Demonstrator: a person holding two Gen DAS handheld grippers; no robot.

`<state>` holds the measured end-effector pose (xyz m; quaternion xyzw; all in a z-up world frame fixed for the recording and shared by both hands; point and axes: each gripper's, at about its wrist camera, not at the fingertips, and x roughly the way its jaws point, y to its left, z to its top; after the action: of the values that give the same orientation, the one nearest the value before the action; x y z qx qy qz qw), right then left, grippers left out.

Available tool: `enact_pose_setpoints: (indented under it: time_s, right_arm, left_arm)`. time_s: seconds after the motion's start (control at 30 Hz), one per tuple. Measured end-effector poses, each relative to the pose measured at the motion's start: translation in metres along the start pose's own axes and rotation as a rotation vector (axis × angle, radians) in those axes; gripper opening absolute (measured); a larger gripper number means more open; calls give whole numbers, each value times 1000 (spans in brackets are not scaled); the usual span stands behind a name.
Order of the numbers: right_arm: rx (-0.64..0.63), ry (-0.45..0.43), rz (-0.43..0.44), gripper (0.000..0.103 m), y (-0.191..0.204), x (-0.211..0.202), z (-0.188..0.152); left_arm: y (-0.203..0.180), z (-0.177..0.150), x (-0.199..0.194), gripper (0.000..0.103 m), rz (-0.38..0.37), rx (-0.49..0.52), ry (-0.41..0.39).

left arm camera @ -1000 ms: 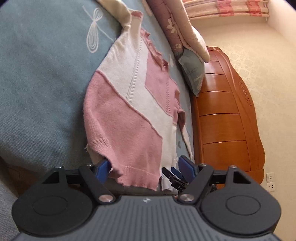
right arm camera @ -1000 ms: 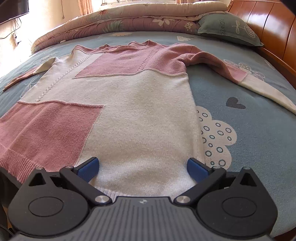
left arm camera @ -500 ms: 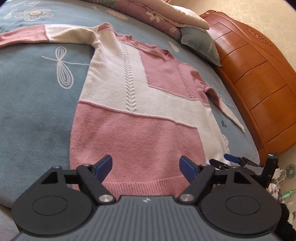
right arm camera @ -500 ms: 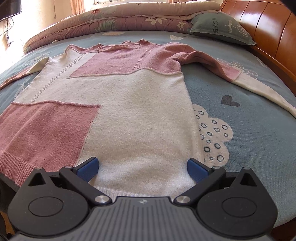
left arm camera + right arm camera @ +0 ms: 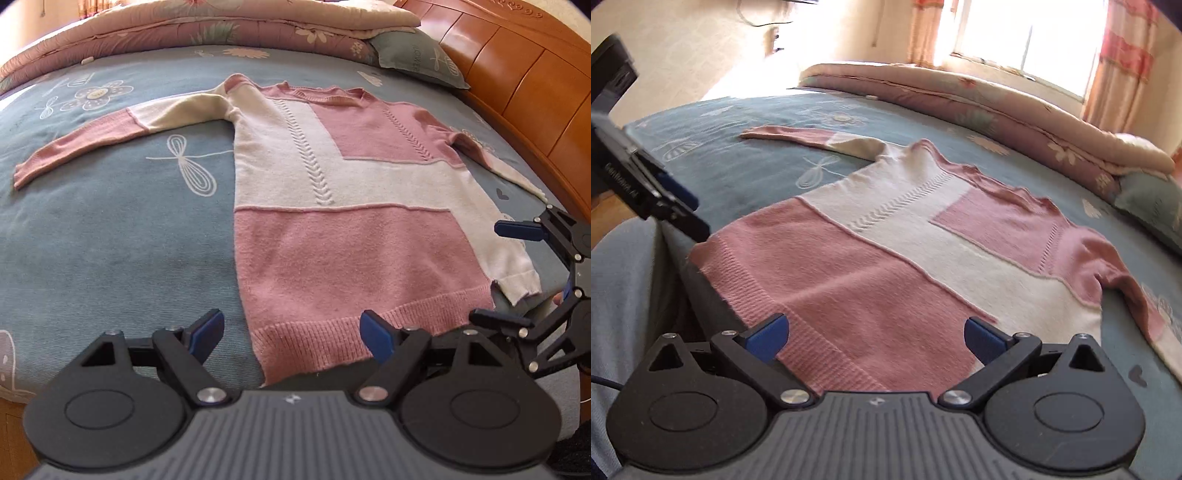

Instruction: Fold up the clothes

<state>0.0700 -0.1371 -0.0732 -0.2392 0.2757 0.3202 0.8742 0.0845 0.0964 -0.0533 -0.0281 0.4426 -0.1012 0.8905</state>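
Across the middle of both frames a pink-and-cream knitted sweater (image 5: 343, 206) lies flat on the blue patterned bedsheet (image 5: 110, 236). At bottom centre, left gripper (image 5: 291, 328) and right gripper (image 5: 875, 332) hover spread wide over its hem, gripping nothing.

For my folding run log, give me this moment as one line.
stage: pre-fold | sweater: flat on bed, sleeves out | left gripper: open at hem | right gripper: open at hem | grasped: nothing
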Motion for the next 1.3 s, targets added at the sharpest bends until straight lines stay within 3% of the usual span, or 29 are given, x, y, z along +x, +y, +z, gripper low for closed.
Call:
enact_pose_setpoints:
  time_s: [0.13, 0.2, 0.33, 0.5, 0.77, 0.9, 1.0, 1.1, 1.2, 1.3]
  right_arm:
    - [-203, 24, 21, 103, 50, 39, 21]
    - [-253, 52, 30, 103, 64, 54, 24]
    - [-337, 48, -64, 103, 76, 66, 26]
    - [-261, -44, -151, 103, 61, 57, 44]
    - [-183, -27, -160, 103, 40, 61, 56]
    - [-179, -15, -159, 103, 38, 57, 48]
    - [-179, -5, -160, 103, 38, 53, 41]
    - [-169, -3, -155, 103, 34, 46, 34]
    - [-135, -2, -140, 103, 30, 42, 27]
    - [-57, 27, -116, 103, 25, 49, 19]
  left_arm:
    - [-2, -7, -10, 83, 92, 109, -40]
    - [0, -13, -13, 83, 98, 136, -46]
    - [5, -24, -11, 85, 81, 146, -37]
    - [2, -30, 2, 85, 55, 165, -20]
    - [-21, -24, 47, 85, 88, 265, 4]
    - [-22, -18, 55, 86, 117, 260, -3]
    - [-15, -17, 42, 86, 173, 254, -33]
    - [4, -18, 13, 85, 279, 211, -75]
    - [30, -15, -20, 85, 290, 126, -103]
    - [42, -7, -36, 88, 250, 67, -128]
